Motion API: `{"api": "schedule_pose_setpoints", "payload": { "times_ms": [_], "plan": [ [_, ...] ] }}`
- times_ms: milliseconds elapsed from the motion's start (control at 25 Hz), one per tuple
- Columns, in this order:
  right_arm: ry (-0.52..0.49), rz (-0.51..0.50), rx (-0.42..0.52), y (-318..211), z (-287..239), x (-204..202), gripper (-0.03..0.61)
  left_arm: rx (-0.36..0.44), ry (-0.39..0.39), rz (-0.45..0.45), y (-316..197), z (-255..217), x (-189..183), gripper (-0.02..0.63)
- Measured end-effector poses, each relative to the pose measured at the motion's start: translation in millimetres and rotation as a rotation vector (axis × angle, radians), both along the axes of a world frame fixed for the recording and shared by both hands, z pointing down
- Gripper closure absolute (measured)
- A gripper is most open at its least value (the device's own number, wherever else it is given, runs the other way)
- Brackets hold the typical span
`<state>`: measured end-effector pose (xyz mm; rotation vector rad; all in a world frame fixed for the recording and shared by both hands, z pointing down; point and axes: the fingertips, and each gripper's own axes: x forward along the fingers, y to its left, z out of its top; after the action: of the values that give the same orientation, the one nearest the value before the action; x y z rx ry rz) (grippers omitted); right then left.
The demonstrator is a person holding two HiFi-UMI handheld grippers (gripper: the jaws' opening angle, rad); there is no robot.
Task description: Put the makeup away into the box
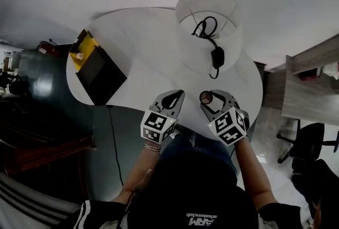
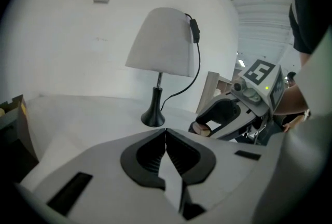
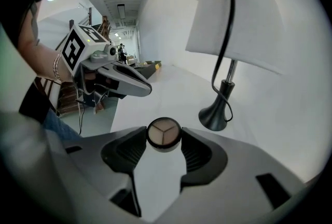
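The right tool [image 3: 164, 135] pinched a round makeup compact [image 3: 164, 132] between its jaws, held near the front edge of the white desk [image 1: 148, 47]. The left tool [image 2: 166, 132] was pressed together on nothing.

The step in hand looked like the carry. The box [image 1: 98, 71] sat well apart at the desk's left edge, so the next move likely called for a sweep leftward past the left tool and a release over the opening.

Only the head view showed the box and the route to it. Only the right gripper view showed the compact's face, divided into 3 segments.
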<state>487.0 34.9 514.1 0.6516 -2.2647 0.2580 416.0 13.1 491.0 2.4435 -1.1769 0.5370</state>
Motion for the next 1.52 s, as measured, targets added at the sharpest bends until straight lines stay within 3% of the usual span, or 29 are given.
{"api": "schedule_pose_setpoints", "payload": {
  "times_ms": [600, 1520],
  "plan": [
    [0.064, -0.072, 0.071, 29.0, -25.4, -80.0, 0.354, 0.037, 0.035, -0.187, 44.0, -16.5, -119.0, 0.597],
    [0.026, -0.195, 0.128, 99.7, -38.1, -226.4, 0.354, 0.099, 0.036, -0.333, 142.6, -21.8, -267.8, 0.597]
  ]
}}
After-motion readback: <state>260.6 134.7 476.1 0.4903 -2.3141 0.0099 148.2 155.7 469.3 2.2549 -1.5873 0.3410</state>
